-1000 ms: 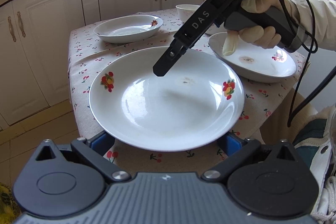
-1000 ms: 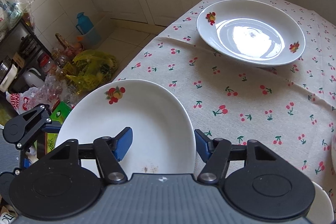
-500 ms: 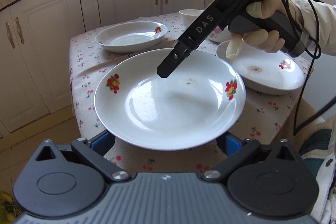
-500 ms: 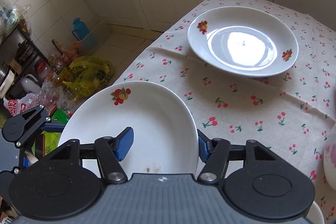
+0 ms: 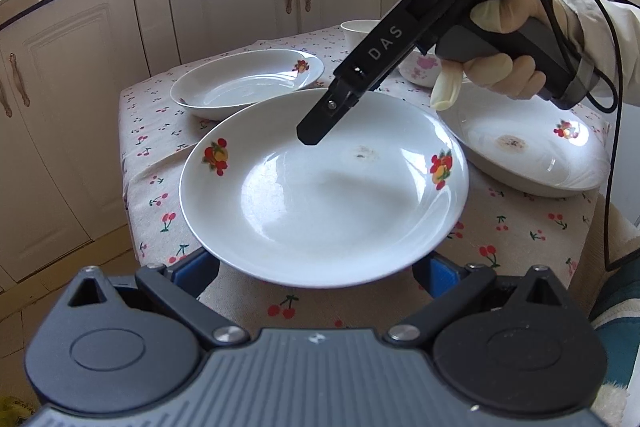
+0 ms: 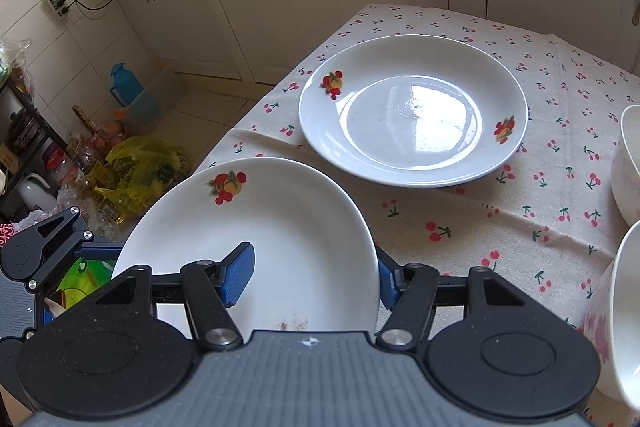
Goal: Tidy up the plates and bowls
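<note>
A white plate with fruit prints (image 5: 324, 199) is lifted above the cherry-print tablecloth (image 5: 520, 235), carried between both grippers. My left gripper (image 5: 316, 267) has its blue pads under the plate's near rim, wide apart. My right gripper (image 6: 314, 277) is shut on the plate's edge (image 6: 256, 239), one blue pad above and one below; its finger (image 5: 332, 107) shows over the plate in the left wrist view. A second fruit-print plate (image 6: 412, 109) lies further back on the table, also in the left wrist view (image 5: 248, 83). A third plate (image 5: 528, 151) with a brown stain lies right.
White bowls (image 6: 628, 163) stand at the table's right side; one with pink flowers (image 5: 420, 71) sits behind the right gripper. White kitchen cabinets (image 5: 240, 7) stand beyond the table. Bags and clutter (image 6: 136, 171) lie on the floor to the left.
The held plate has risen and moved toward the far plate; both grippers moved with it. The grip looks unchanged.
</note>
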Motion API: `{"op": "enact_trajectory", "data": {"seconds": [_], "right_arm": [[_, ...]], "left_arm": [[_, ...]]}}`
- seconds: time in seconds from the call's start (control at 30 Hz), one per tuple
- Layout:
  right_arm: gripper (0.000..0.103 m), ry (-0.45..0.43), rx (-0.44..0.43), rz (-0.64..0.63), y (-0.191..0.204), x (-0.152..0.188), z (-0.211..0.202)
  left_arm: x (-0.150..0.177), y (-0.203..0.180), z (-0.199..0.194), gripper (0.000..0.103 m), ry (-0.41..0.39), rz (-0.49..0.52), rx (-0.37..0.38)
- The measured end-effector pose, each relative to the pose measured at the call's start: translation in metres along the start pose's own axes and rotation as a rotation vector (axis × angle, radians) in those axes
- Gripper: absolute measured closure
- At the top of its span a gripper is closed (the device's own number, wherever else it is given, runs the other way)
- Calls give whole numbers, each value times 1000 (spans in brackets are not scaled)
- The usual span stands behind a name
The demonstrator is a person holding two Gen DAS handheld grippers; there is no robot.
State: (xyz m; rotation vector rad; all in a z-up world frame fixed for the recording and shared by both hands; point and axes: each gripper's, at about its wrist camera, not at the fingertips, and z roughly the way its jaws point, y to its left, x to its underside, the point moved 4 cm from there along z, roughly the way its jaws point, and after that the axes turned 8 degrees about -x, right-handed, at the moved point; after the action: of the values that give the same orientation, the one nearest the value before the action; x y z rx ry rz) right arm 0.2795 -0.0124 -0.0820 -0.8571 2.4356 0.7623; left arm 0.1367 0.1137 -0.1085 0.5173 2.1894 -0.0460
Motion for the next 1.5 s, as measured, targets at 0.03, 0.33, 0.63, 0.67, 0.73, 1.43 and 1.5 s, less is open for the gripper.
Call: {"op": "enact_trajectory", "data": {"seconds": [0.03, 0.33, 0.63, 0.67, 0.73, 1.43, 1.5], "right_arm": [[35, 4, 3, 2, -1, 0, 1], [35, 6, 9, 20, -8, 2, 4], [28, 10, 10, 11, -6, 3, 2], [28, 12, 11, 7, -5, 4, 2], [20, 12, 12, 3, -4, 4, 0], [0, -173, 166, -173, 38, 71, -115], [0, -181, 173, -176, 37, 87, -125]], "left_arm": [[-1, -1, 1, 1, 1, 2, 2], [-3, -2, 5, 1, -6, 16, 3], [-4, -2, 3, 1, -12, 8, 12], [-3, -2, 3, 1, -14, 9, 13], [-3, -1, 2, 1, -16, 7, 12], [-20, -39, -64, 1, -76, -84, -23], [-22, -47, -68, 1, -78, -95, -22]]}}
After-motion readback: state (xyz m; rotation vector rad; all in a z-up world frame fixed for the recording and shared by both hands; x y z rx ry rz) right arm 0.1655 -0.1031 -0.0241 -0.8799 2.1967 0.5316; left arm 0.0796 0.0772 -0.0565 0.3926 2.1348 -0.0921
